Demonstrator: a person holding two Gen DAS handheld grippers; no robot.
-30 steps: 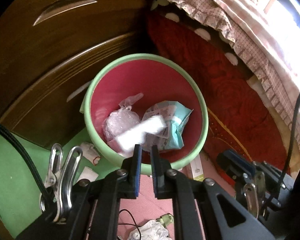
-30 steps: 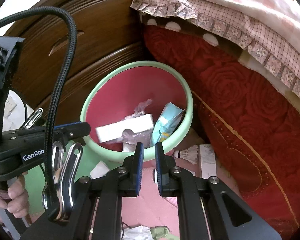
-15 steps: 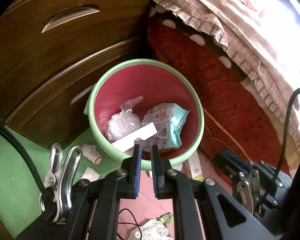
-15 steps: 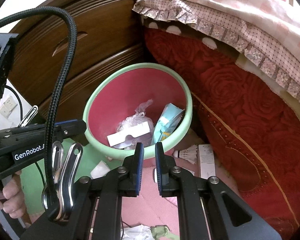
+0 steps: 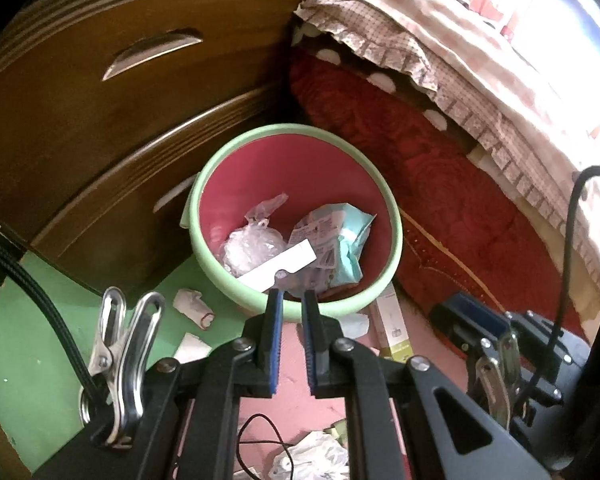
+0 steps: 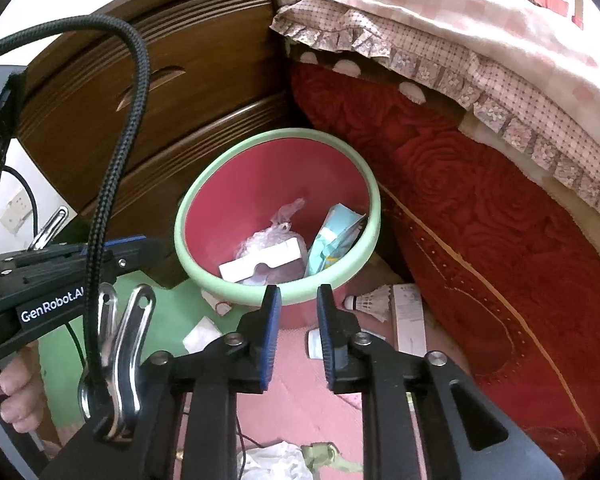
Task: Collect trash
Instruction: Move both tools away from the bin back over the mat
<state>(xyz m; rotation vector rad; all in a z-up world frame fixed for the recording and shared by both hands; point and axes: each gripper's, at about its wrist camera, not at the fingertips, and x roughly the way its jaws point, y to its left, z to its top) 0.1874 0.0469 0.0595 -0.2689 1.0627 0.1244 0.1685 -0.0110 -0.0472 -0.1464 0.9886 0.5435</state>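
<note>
A green-rimmed bin (image 5: 296, 130) with a red inside stands on the floor between a dresser and a bed. It holds a flat white box (image 5: 278, 268), a clear plastic bag (image 5: 252, 244) and a pale blue packet (image 5: 340, 240). My left gripper (image 5: 291, 296) hovers over the bin's near rim, shut with nothing in it. In the right wrist view the same bin (image 6: 276, 134) lies just beyond my right gripper (image 6: 298, 292). Its jaws are opening and nothing is between them.
A dark wooden dresser (image 5: 100, 128) stands left of the bin, a red quilted bed side (image 6: 480, 200) to its right. On the floor near the bin lie crumpled paper (image 5: 192, 304), a shuttlecock (image 6: 370, 302), a flat carton (image 6: 408, 316) and a crumpled white bag (image 6: 276, 460).
The white box dropped into the bin and settled on the plastic bag. My left gripper pulled up and back from the bin. The right jaws widened.
</note>
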